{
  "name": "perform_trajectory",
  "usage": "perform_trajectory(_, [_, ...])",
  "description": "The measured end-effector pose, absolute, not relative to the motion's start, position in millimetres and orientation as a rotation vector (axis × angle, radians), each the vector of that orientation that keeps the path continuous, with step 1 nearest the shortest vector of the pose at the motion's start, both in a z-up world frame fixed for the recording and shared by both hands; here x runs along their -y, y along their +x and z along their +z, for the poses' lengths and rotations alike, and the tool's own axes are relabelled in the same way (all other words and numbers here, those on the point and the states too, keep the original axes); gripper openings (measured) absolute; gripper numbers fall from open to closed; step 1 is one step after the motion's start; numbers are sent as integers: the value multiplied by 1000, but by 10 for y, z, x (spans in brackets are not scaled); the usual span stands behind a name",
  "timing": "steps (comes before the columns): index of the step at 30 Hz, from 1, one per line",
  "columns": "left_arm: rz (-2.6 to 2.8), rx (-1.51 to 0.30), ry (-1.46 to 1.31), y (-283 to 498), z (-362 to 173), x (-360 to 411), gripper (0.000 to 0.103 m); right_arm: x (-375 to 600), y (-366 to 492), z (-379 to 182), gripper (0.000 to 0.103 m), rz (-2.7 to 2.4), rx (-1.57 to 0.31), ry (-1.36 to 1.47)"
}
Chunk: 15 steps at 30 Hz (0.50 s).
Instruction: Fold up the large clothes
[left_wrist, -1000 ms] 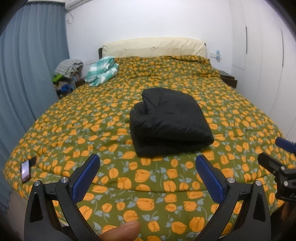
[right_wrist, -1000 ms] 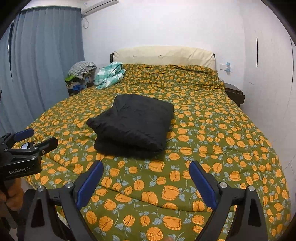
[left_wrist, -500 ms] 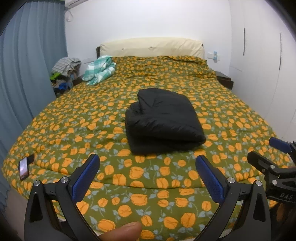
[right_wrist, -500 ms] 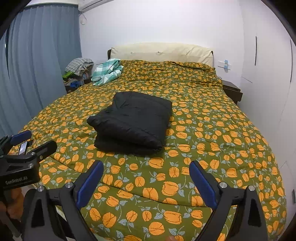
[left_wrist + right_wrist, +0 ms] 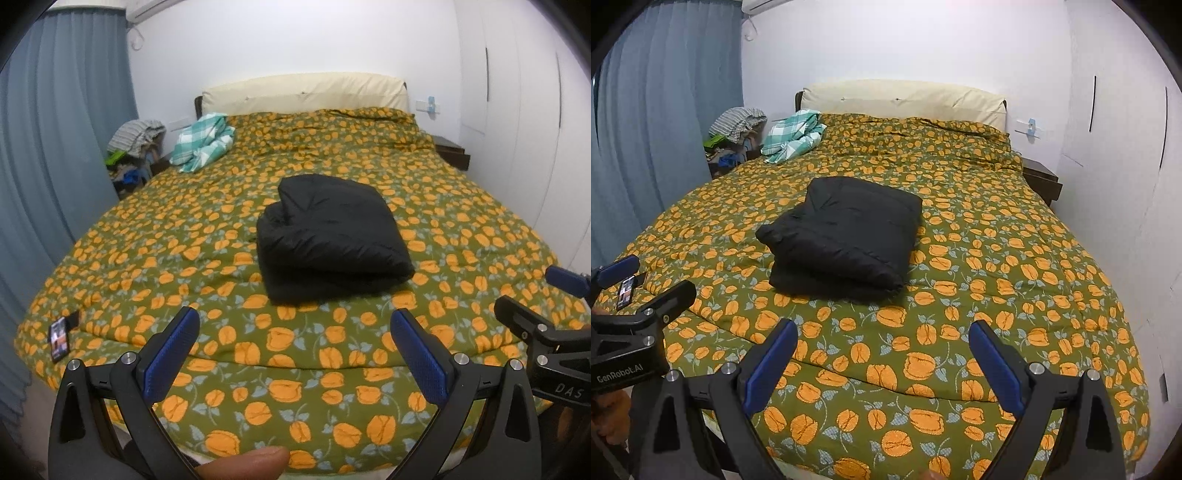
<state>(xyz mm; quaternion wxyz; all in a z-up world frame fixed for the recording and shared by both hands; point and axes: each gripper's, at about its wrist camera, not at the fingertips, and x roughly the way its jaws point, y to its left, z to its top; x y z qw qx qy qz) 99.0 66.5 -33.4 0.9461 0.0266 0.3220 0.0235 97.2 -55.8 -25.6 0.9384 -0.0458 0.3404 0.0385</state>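
A black padded garment [image 5: 328, 236] lies folded into a thick rectangle in the middle of the bed; it also shows in the right wrist view [image 5: 846, 236]. My left gripper [image 5: 295, 328] is open and empty, held above the foot of the bed, well short of the garment. My right gripper [image 5: 882, 339] is open and empty at about the same distance. Each gripper shows at the edge of the other's view: the right one [image 5: 532, 295] and the left one [image 5: 646, 277].
The bed has a green quilt with orange flowers [image 5: 184, 236] and a cream headboard [image 5: 303, 92]. A teal checked cloth [image 5: 205, 142] lies at the far left corner. A phone [image 5: 59, 338] lies on the near left edge. Clothes pile [image 5: 135, 144] by blue curtains; nightstand [image 5: 450, 153] right.
Both grippers have drawn back and up from the bed, so more of the quilt's near edge shows. Both stay open. The garment has not moved.
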Motion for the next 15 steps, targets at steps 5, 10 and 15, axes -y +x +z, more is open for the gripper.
perform_trajectory(5, [33, -659, 41, 982, -340, -675, 103, 545, 956, -259, 95, 65, -701, -107])
perform_trajectory(10, [33, -662, 40, 983, -338, -685, 103, 509, 931, -238, 95, 58, -695, -126])
perform_trajectory(15, [37, -664, 42, 975, -340, -689, 103, 486, 911, -214, 95, 49, -686, -138])
